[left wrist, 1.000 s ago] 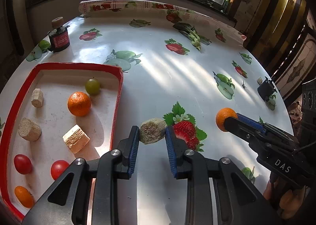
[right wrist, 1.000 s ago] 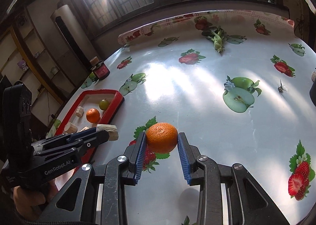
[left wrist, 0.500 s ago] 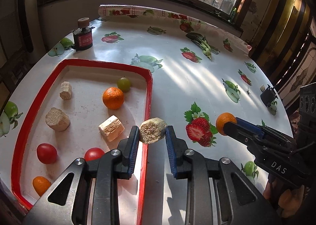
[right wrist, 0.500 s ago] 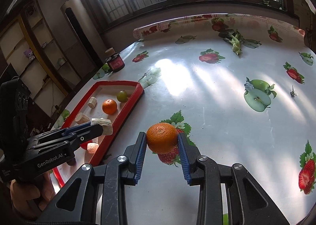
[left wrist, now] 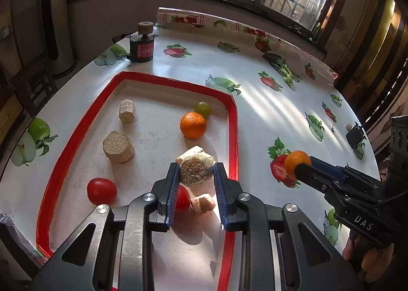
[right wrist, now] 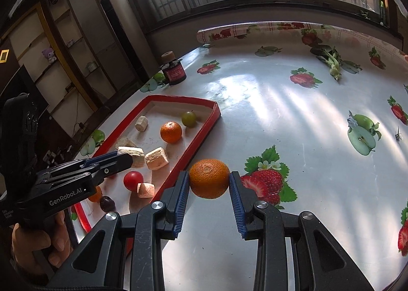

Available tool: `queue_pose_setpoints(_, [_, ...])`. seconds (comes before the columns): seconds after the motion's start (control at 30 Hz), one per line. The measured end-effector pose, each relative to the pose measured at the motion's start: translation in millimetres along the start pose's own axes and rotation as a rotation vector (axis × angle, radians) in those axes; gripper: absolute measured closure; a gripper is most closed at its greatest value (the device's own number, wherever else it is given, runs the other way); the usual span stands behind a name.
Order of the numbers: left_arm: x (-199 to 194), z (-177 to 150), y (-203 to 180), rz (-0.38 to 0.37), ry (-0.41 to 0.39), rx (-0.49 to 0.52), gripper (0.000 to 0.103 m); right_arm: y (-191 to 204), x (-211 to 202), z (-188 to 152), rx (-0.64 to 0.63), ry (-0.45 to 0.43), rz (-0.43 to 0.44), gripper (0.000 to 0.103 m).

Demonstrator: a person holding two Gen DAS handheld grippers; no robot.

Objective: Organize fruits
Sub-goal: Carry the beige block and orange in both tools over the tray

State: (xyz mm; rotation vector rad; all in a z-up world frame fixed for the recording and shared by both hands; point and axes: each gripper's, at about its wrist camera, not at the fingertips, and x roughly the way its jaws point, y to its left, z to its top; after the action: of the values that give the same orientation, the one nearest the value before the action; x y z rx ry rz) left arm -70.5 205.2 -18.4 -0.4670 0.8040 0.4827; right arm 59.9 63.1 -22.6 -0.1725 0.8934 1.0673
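Observation:
My left gripper (left wrist: 195, 171) is shut on a beige sponge-like chunk (left wrist: 196, 169) and holds it above the right part of the red-rimmed tray (left wrist: 76, 127). The tray holds an orange (left wrist: 193, 125), a green grape (left wrist: 202, 109), two red tomatoes (left wrist: 102, 191), and several beige chunks (left wrist: 117, 146). My right gripper (right wrist: 209, 183) is shut on an orange (right wrist: 209, 181) and holds it over the table just right of the tray (right wrist: 204, 135). That orange also shows in the left wrist view (left wrist: 297, 163).
A dark jar with a red label (left wrist: 141, 46) stands behind the tray near the table's far left edge. A small black object (left wrist: 355, 135) lies at the right edge. The table (right wrist: 293, 112) has a glossy fruit-print cloth. A dark plum (right wrist: 107, 203) lies in the tray's near end.
Both grippers moved left with their loads. The left one went from beside the tray to above its inside. The right one came close to the tray's right rim.

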Motion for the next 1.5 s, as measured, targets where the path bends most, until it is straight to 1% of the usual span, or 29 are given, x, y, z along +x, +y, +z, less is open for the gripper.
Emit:
queue_pose_setpoints(0.3, [-10, 2, 27, 0.023, -0.013, -0.037, 0.079, 22, 8, 4, -0.037, 0.009, 0.020, 0.070])
queue_pose_setpoints(0.77, [-21, -5, 86, 0.083, -0.020, -0.123, 0.079, 50, 31, 17, -0.097, 0.025, 0.054, 0.070])
queue_pose_setpoints(0.97, [-21, -10, 105, 0.109, -0.015, -0.152, 0.079, 71, 40, 18, -0.142, 0.036, 0.090, 0.070])
queue_pose_setpoints(1.2, [-20, -22, 113, 0.123, -0.002, -0.160, 0.078, 100, 51, -2, -0.212, 0.087, 0.133, 0.071])
queue_pose_setpoints(1.37, [-23, -25, 109, 0.112, -0.006, -0.141, 0.079, 107, 55, -22, -0.256, 0.134, 0.129, 0.071])
queue_pose_setpoints(1.5, [-19, -28, 107, 0.143, -0.006, -0.122, 0.078, 111, 59, -35, -0.284, 0.158, 0.123, 0.071])
